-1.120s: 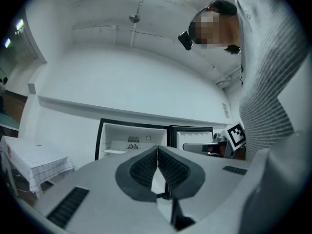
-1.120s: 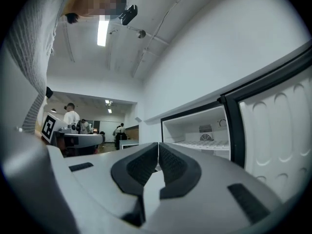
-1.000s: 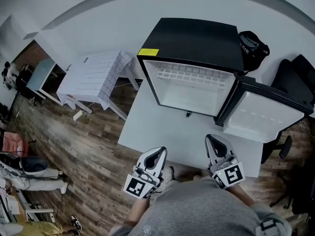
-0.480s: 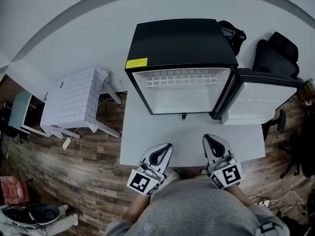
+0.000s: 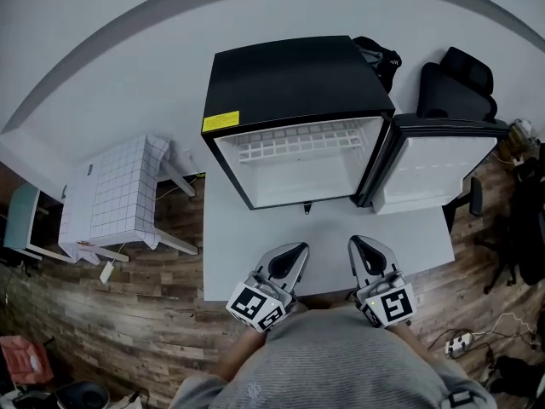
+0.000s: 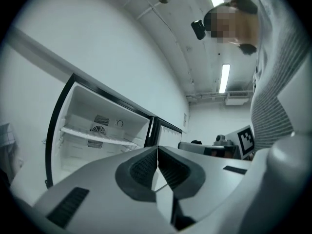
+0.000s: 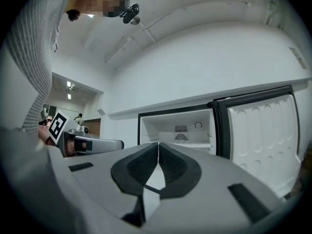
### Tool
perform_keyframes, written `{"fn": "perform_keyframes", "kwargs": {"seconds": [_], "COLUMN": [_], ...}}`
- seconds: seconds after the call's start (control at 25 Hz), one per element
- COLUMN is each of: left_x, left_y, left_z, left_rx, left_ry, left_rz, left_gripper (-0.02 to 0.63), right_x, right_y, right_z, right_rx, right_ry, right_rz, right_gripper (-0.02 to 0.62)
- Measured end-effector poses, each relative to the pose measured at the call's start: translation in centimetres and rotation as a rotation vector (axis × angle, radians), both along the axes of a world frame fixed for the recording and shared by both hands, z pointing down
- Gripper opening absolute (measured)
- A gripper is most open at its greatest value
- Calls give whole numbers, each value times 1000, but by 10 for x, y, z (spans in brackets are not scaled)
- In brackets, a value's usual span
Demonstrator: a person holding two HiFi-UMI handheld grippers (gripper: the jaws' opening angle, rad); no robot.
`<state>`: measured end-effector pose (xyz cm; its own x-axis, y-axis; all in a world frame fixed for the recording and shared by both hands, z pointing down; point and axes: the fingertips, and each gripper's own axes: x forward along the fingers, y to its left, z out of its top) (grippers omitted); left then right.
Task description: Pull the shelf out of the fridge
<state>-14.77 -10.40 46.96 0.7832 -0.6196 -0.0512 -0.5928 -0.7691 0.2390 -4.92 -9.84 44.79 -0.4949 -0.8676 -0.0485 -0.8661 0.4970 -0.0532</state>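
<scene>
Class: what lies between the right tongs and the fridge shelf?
In the head view, only bare white table and the fridge's open front separate the right tongs from the shelf.

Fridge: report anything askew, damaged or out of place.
Nothing stands out. The fridge sits squarely on the white table, its door swung wide open, and the shelf lies level inside. No spill or damage shows.

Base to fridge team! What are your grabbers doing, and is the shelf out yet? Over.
Left gripper and right gripper shut, empty, over the table. Shelf inside the fridge, door open. Nothing in the way. Over.
</scene>
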Motion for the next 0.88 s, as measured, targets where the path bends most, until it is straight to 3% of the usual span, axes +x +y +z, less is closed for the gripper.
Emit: {"fn": "perform_keyframes", "kwargs": {"seconds": [0.08, 0.28, 0.36, 0.52, 0.72, 0.8, 0.88], "left_x": [8, 32, 34, 52, 72, 82, 91], "left_y": [-7, -21, -28, -39, -47, -49, -52], "left_z": [-2, -7, -5, 6, 14, 14, 11], "left_rx": [-50, -267, -338, -501, -624, -711, -751], "left_ry": [82, 402, 490, 601, 681, 769, 795], "left_rz": [-6, 11, 36, 90, 118, 164, 215], "left_gripper": [11, 11, 11, 11, 11, 11, 11], "right_x": [5, 20, 21, 27, 30, 31, 35], "right_y": [-2, -11, -20, -32, -36, -39, -44], "right_z": [-3, -7, -5, -8, -11, -10, -6], "right_rx": [5, 2, -6, 8, 27, 25, 24], "right_ry": [10, 26, 54, 70, 74, 77, 88], "right_rz": [1, -37, -42, -72, -115, -128, -123], "right_gripper": [14, 14, 14, 14, 14, 14, 14]}}
